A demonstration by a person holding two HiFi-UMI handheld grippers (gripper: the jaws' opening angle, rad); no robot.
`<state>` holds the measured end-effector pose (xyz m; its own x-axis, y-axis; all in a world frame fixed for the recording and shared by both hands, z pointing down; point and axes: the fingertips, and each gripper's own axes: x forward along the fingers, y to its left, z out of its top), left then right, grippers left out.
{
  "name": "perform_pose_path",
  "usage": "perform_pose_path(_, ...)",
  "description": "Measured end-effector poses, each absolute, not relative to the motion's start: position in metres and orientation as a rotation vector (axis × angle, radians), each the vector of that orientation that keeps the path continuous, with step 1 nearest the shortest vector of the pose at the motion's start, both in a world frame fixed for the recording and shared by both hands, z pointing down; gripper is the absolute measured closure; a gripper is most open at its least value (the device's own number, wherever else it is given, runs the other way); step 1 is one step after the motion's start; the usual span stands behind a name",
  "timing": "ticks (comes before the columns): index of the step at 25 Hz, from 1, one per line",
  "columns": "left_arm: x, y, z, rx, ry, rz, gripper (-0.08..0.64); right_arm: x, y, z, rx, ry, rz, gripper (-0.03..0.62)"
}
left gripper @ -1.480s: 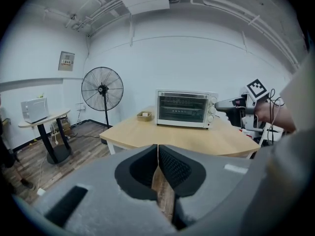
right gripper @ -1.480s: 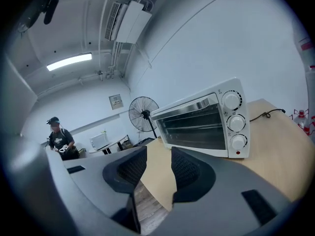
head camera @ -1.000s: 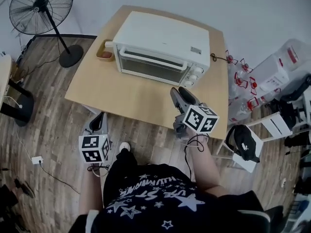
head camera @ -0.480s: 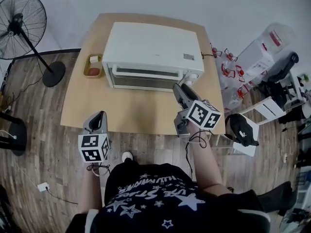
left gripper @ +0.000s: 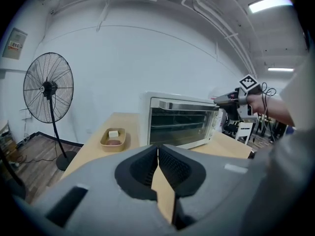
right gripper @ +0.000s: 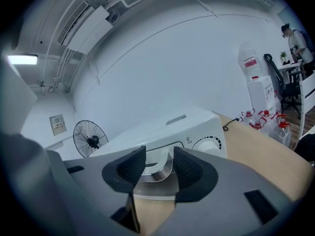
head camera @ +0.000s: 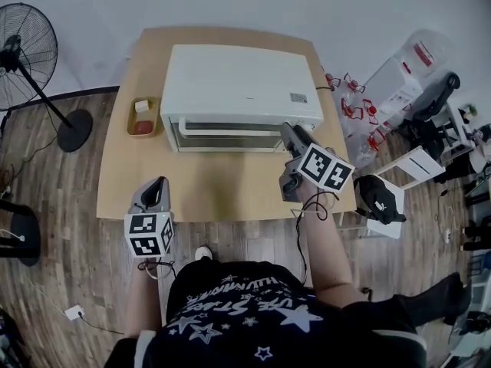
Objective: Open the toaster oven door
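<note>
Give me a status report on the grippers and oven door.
Right gripper open, jaws at right end of door handle, not gripping. Left gripper shut, empty, back at table edge. Toaster oven door closed. Nothing blocking it.

I'm looking at a white toaster oven (head camera: 242, 79) with dark door glass (left gripper: 179, 127) and a silvery handle (right gripper: 158, 173), on a pale tan wooden table (head camera: 215, 190) above a grey-brown plank floor (head camera: 46, 205). My left gripper (head camera: 157, 186) and right gripper (head camera: 294, 133) are grey, and each carries a cube of black-and-white square markers. The tan tray (head camera: 131, 119) holds one white piece and one reddish-brown piece, and the fan (head camera: 27, 52) is black.
</note>
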<state>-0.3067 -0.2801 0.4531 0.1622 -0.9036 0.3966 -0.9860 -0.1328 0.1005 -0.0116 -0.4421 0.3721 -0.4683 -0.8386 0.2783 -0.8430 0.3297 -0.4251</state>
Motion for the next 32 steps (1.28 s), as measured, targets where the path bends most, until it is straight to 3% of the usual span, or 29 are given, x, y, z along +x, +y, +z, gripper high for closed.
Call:
perform_pose_path(10,-0.308,-0.291,0.460,2.118,-1.772,0.359,0.538,-0.016,-0.451,0.379,1.606,-2.425,0.745,0.478)
perform_pose_path(32,-0.298,-0.273,0.476,2.168,-1.704,0.428,0.538,-0.012,-0.392,0.396,1.551,-2.317,0.591,0.486)
